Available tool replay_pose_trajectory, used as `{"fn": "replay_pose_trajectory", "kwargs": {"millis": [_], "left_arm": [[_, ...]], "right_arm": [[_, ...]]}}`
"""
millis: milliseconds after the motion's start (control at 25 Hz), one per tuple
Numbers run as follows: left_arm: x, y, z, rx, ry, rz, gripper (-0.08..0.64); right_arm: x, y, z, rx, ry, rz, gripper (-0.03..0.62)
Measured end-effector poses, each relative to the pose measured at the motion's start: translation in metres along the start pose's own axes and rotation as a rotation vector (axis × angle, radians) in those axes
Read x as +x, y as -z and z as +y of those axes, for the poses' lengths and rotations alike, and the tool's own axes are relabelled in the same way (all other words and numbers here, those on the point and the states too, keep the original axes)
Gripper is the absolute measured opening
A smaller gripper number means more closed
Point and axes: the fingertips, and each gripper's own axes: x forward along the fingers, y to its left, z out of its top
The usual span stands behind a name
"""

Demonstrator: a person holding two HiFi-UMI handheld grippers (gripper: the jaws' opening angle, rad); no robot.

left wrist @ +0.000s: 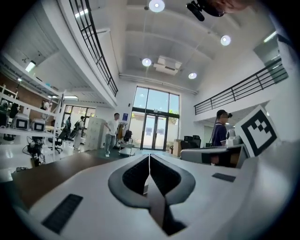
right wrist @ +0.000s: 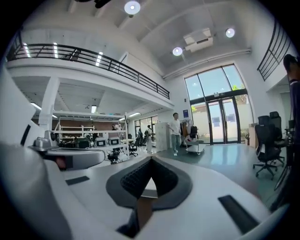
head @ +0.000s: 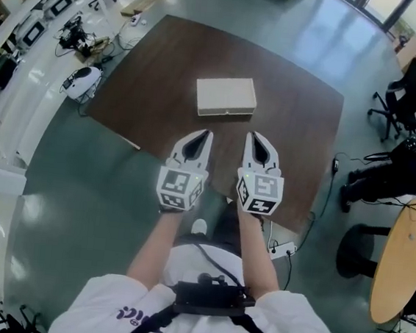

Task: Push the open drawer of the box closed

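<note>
Both the left tool and right tool, pressed together and empty, hover short of the box at twelve o'clock on the bench (it looks light), so an off-centre push may skid it whole.

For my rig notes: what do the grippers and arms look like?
The left gripper and right gripper are white tapered shells with dark grey ribbed insides, each carrying a black-and-white marker cube. The person wears a white short-sleeved shirt and black chest harness.
</note>
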Motion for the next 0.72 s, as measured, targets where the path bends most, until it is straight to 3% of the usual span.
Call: {"fn": "replay_pose_trajectory", "kwargs": {"millis": [280, 560, 720], "left_arm": [[-0.030, -0.067, -0.046, 0.074, 0.037, -0.092, 0.009], [-0.047, -0.101, -0.057, 0.143, 0.043, -0.145, 0.009], [-0.050, -0.110, -0.065, 0.139, 0.024, -0.165, 0.009]], "right_arm": [[-0.046, -0.074, 0.035, -0.065, -0.029, -0.142, 0.003], [-0.064, -0.116, 0.052, -0.095, -0.037, -0.219, 0.004], [-0.075, -0.128, 0.050, -0.121, -0.024, -0.257, 0.004]]}}
